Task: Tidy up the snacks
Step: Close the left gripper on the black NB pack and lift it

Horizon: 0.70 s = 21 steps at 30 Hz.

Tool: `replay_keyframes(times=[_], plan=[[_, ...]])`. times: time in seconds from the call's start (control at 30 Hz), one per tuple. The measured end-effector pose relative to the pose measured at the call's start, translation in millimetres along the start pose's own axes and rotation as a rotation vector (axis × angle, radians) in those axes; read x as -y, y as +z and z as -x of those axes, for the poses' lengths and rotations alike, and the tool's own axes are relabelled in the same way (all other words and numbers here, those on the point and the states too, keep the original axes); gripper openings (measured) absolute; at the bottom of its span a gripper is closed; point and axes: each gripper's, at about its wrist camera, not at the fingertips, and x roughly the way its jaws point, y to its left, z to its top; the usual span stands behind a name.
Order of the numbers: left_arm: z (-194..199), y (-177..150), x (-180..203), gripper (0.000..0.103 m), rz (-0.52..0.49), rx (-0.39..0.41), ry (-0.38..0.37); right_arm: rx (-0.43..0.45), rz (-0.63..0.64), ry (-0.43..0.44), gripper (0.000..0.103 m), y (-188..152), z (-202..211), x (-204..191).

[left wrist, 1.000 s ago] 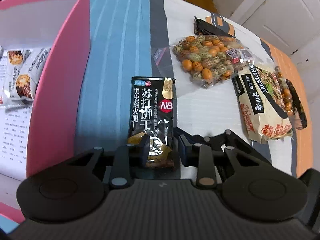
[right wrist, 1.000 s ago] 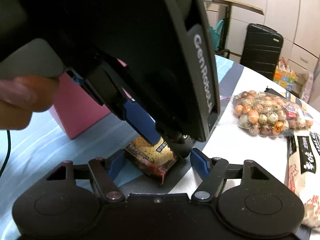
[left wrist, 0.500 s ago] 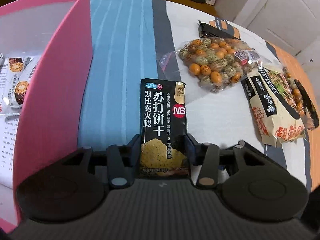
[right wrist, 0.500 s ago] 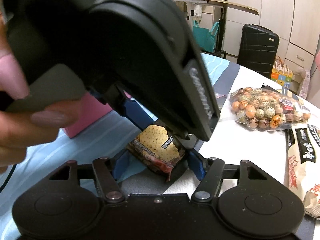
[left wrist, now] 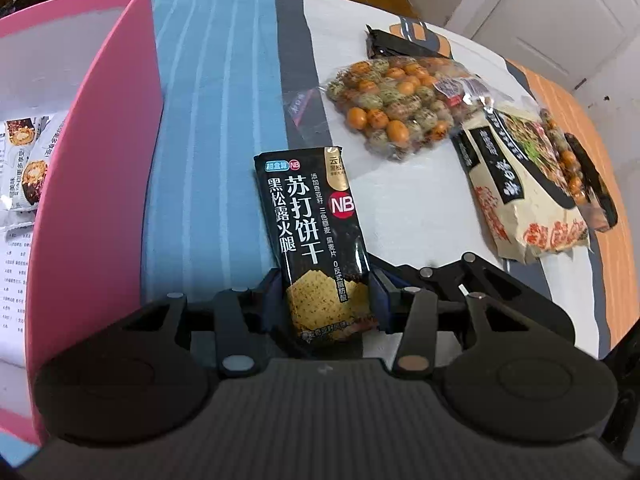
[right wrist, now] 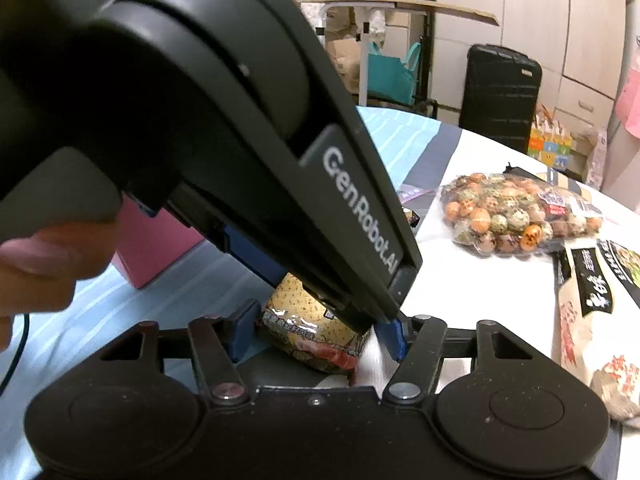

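Left tool [left wrist: 328, 294] pinches the cracker packet [left wrist: 316, 236]; right tool [right wrist: 316, 336] closing around it.
Packet's long axis runs away from the left tool, across the tabletop [left wrist: 416, 208].

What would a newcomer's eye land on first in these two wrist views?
The black cracker packet stands out first, lying on the striped tablecloth with its near end between the fingers of the left gripper. The right gripper brackets that same end, its jaws just closing in. Next come the clear bag of speckled eggs to the right and the pink box on the left.
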Motion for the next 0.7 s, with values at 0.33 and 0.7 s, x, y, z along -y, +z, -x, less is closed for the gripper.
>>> replay_keyframes(times=[0.33,0.7], plan=[[24.8,-15.7,13.9,0.045,-0.014,-0.055,0.004,-0.061,-0.074,0.017,0.067,11.9,11.9,5.0],[67.9,-45.2,28.0,0.045,-0.026,-0.060,0.023,-0.121,-0.110,0.086,0.066,28.0,40.2,4.9]])
